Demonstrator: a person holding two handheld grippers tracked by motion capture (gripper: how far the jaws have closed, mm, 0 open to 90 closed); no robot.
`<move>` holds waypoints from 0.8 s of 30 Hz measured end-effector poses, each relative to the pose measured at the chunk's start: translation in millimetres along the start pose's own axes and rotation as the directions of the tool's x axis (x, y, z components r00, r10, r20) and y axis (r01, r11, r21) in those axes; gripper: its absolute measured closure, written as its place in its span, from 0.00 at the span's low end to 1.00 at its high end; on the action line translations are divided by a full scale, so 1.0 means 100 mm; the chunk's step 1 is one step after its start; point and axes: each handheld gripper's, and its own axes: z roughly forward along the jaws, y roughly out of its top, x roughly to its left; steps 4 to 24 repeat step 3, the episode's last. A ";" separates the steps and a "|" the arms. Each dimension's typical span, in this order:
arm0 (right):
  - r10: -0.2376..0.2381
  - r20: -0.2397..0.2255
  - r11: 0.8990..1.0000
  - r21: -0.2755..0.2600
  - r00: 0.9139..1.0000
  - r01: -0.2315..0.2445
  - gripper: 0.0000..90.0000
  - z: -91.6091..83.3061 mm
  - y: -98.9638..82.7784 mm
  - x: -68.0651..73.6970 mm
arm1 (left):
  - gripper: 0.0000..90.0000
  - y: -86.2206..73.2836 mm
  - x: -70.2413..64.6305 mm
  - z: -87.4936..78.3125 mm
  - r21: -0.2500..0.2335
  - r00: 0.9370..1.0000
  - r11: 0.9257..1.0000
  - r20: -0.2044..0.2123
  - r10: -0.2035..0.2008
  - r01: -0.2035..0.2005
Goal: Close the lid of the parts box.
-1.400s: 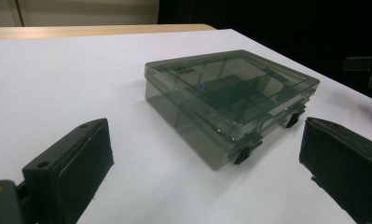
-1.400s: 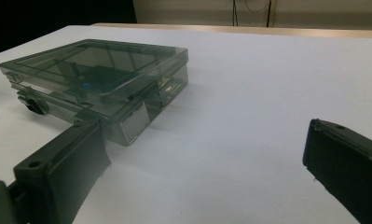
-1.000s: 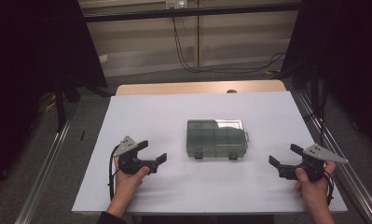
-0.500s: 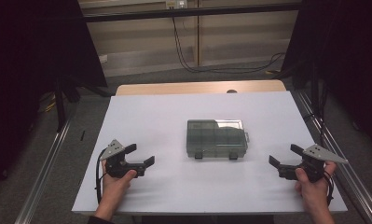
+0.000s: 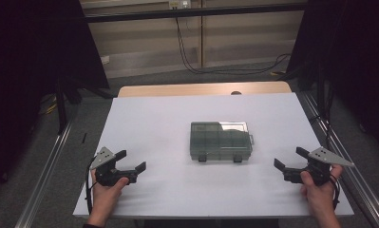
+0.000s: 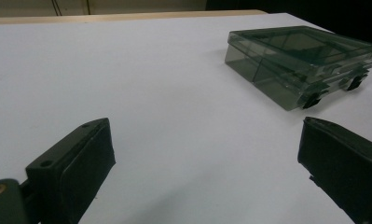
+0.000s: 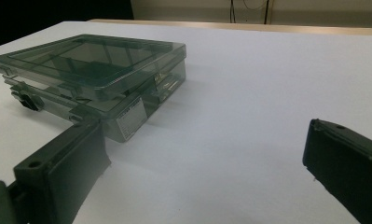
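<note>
Room: dark curtains to both sides, pale wall panels and hanging cables at the back; a white table [image 5: 158,123] with a strip of bare wood along its far edge carries everything
Box position: my smoky clear compartment box [image 5: 220,141] lies flat near the table's middle, a little toward the right; nothing else sits on the white top
Left gripper: my left gripper [image 5: 128,164] rests low at the near left edge, jaws spread wide with nothing between them; in the left gripper view the box [image 6: 305,60] stands ahead and to the right, well apart
Right gripper: my right gripper [image 5: 288,161] sits at the near right edge, jaws likewise wide and empty; in the right gripper view the box [image 7: 95,77] lies ahead and to the left, its end wall near my left jaw
Key relation: the box's long axis runs across the table, left to right, so each short end faces one of my grippers; I judge the right hand the nearer one, the left having more bare table to cross
Box look: tinted transparent plastic, lid down, dividers showing faintly through it; two dark latches [image 5: 217,158] on the near long side, facing me; a small label on the right end wall [image 7: 130,113]
Next move: I judge it turns on those front latches or on pinching the short ends
</note>
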 end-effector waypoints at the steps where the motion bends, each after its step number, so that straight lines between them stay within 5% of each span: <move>1: 0.000 0.000 1.000 0.000 1.000 0.000 0.00 0.00 0.00 0.00 | 0.03 0.00 0.01 -0.01 0.009 1.000 1.000 -0.005 0.008 -0.008; 24: -0.001 0.004 1.000 -0.003 1.000 0.001 0.00 0.00 0.00 0.00 | 0.03 -0.01 0.02 0.00 0.011 1.000 1.000 -0.012 -0.006 0.006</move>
